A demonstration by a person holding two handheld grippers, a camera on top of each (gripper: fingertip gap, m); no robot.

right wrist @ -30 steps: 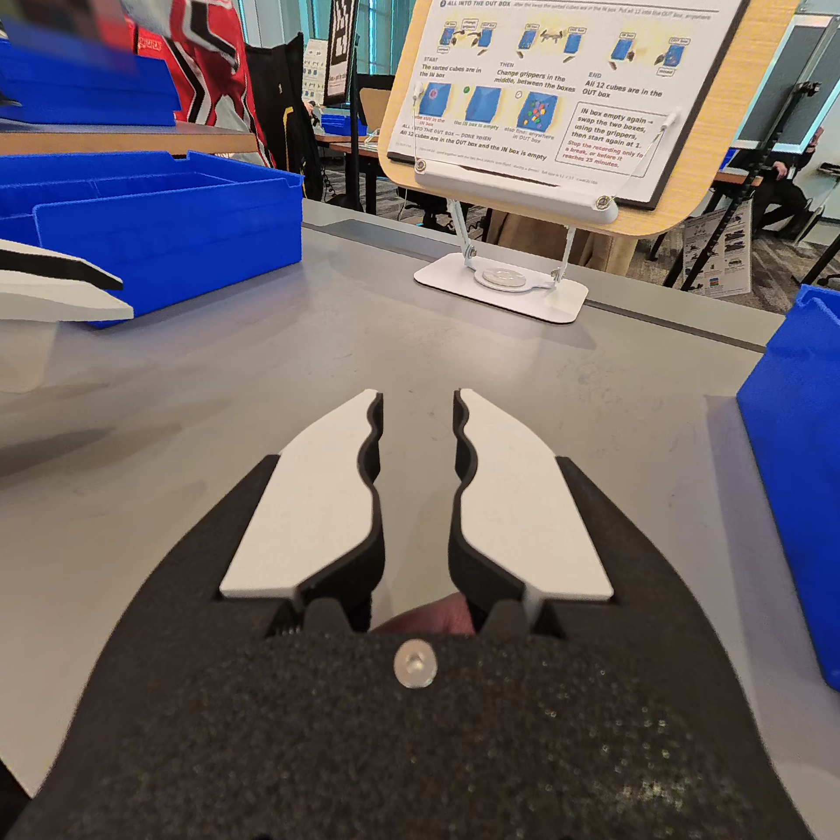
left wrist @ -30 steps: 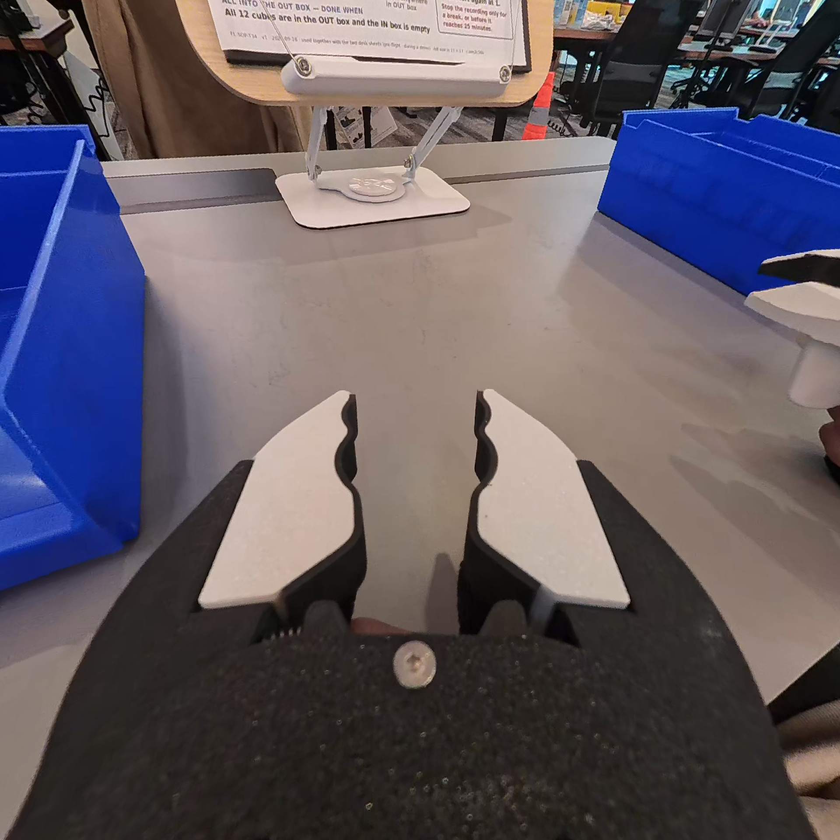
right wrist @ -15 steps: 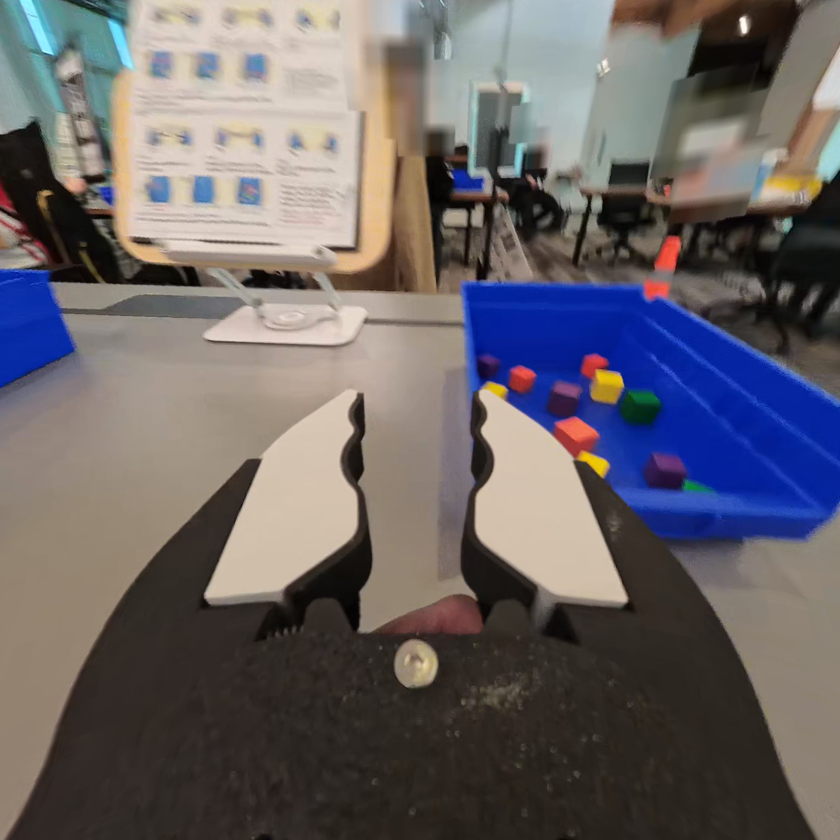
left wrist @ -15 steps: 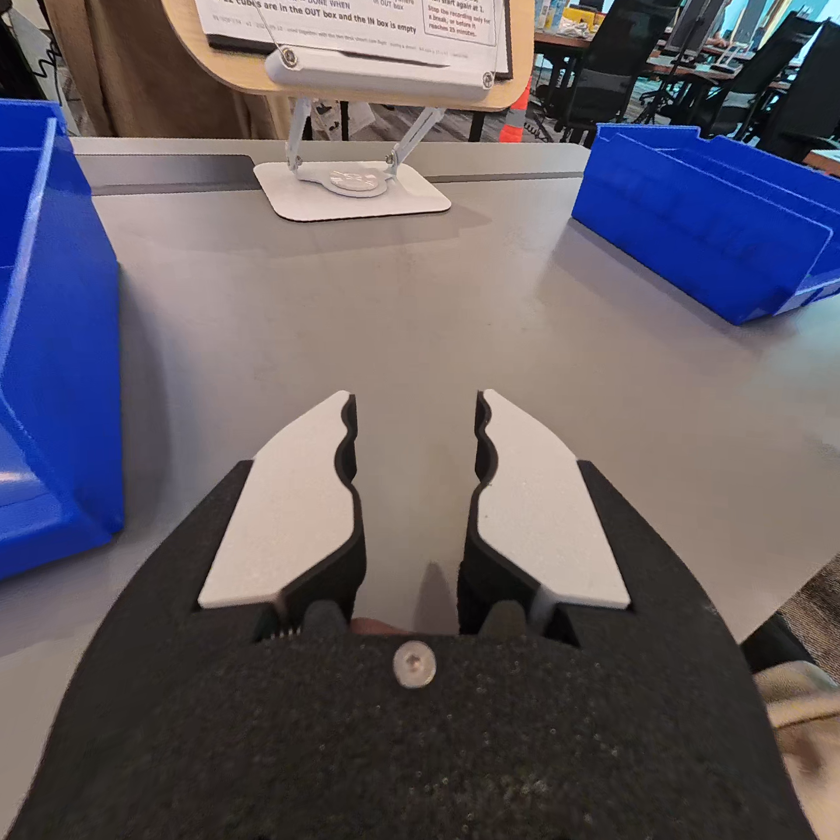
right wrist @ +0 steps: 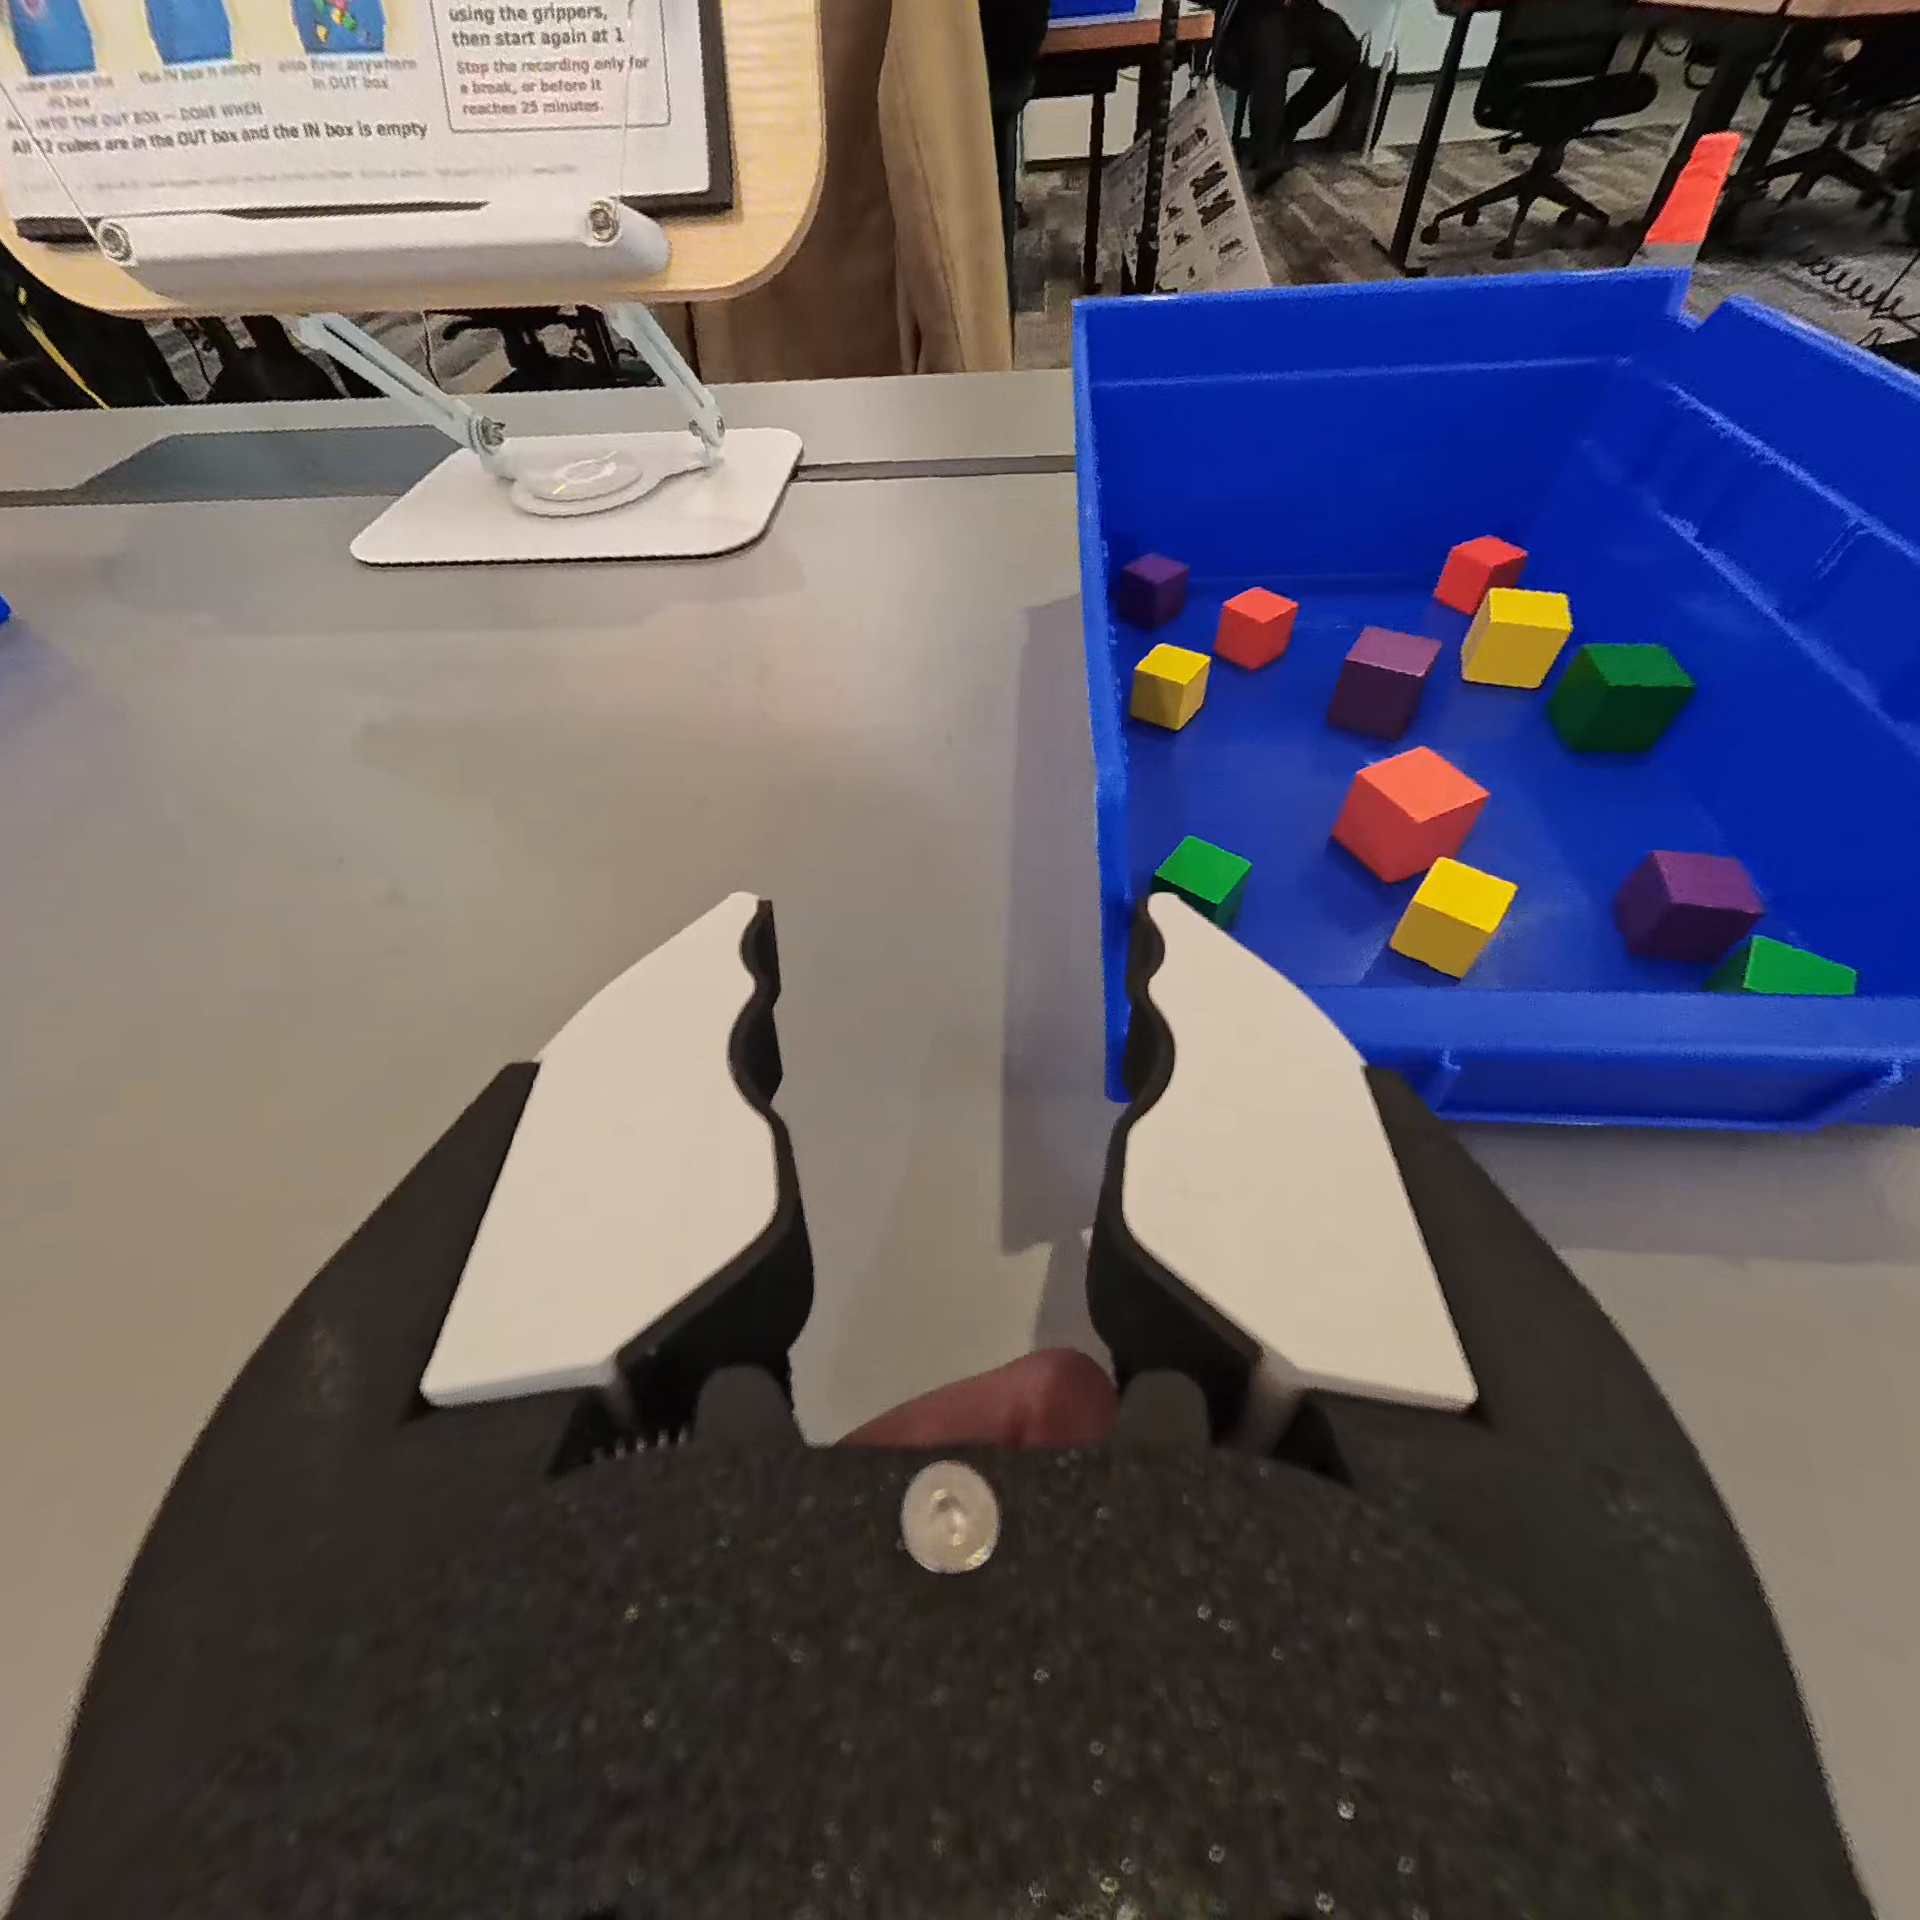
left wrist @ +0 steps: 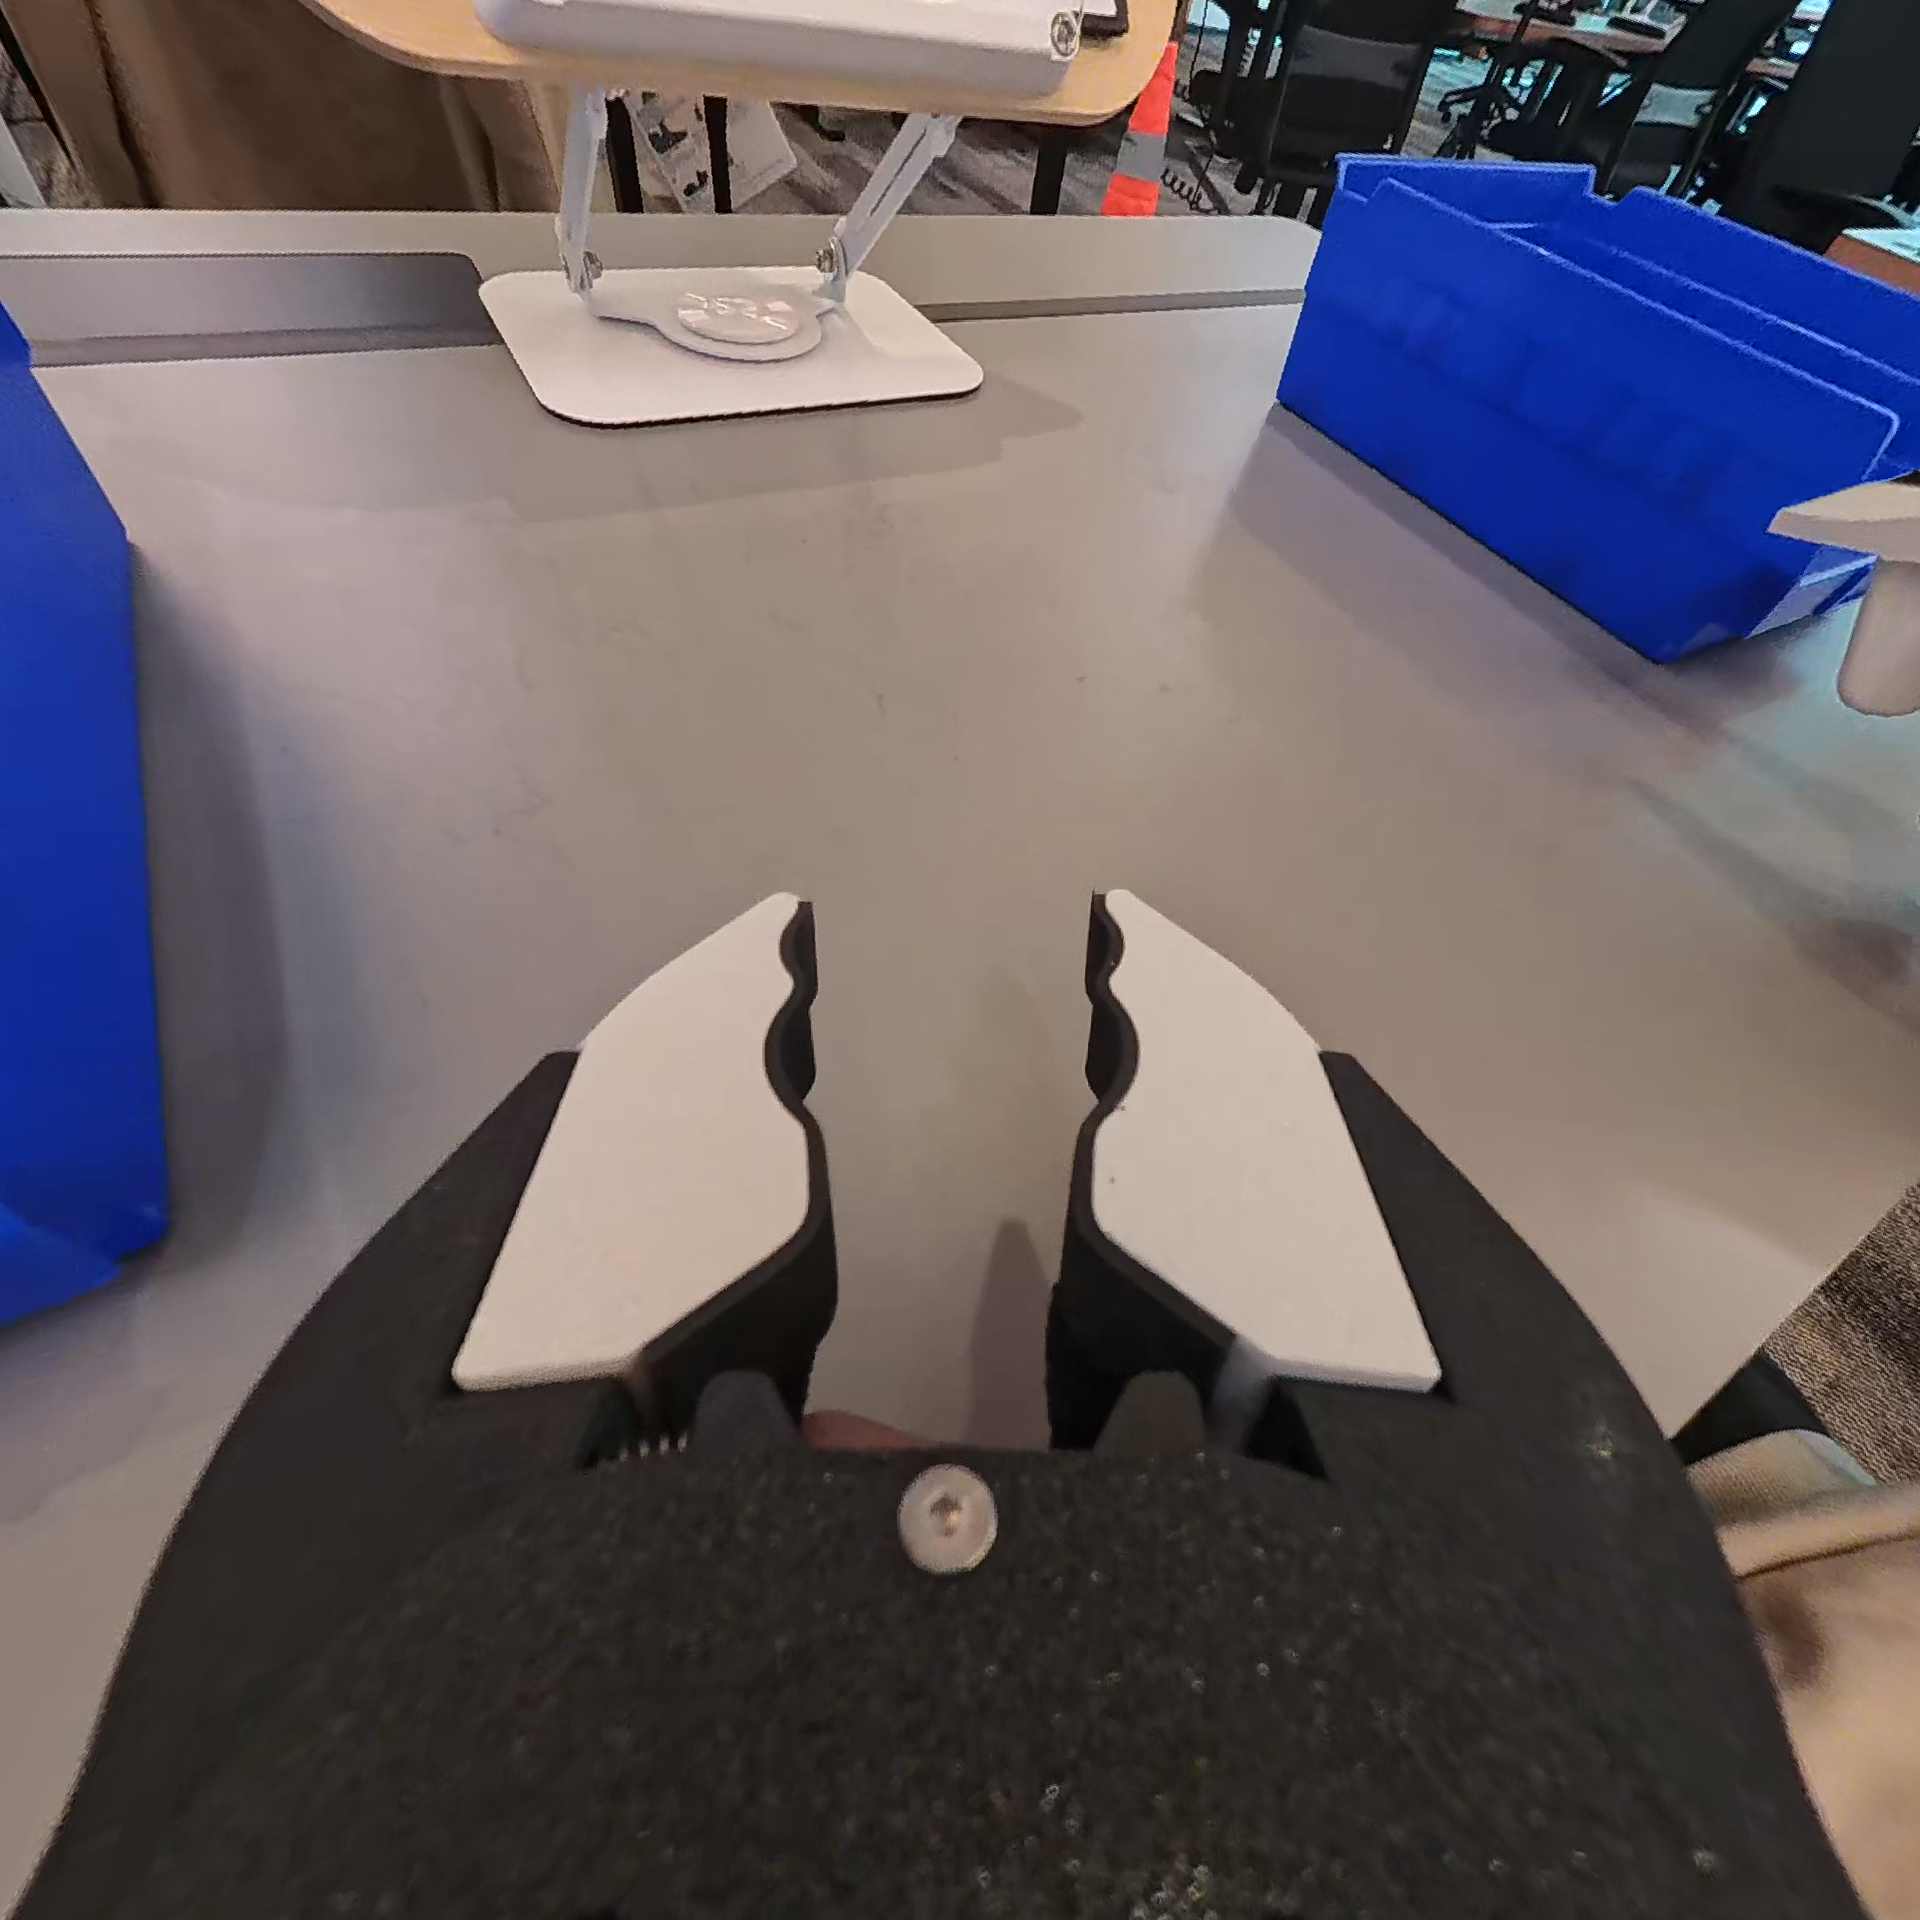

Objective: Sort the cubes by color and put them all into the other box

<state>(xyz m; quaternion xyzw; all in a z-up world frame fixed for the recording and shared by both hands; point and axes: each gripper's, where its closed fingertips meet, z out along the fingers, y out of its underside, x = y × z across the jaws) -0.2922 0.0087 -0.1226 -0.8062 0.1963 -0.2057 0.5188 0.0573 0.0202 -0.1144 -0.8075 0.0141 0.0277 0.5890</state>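
The left gripper (left wrist: 951, 914) and the right gripper (right wrist: 951, 914) look alike: a broad black, grainy body with one silver screw (right wrist: 950, 1516) at its middle, and two white-topped fingers (right wrist: 634, 1153) with black, wavy inner edges. A beige sleeve (left wrist: 1787, 1538) shows at the left one's side.

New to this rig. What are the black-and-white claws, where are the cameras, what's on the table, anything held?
There is no robot arm: a person holds one two-finger gripper in each hand. Each picture comes from a camera on a gripper, looking forward along its white fingers.

In the left view, the left gripper is open and empty above the grey table, with a blue bin wall at its left.

In the right view, the right gripper is also open and empty. Beside it sits the blue bin holding loose cubes in red, yellow, green and purple. At the back stands a white stand carrying an instruction sheet.

Nothing is held.
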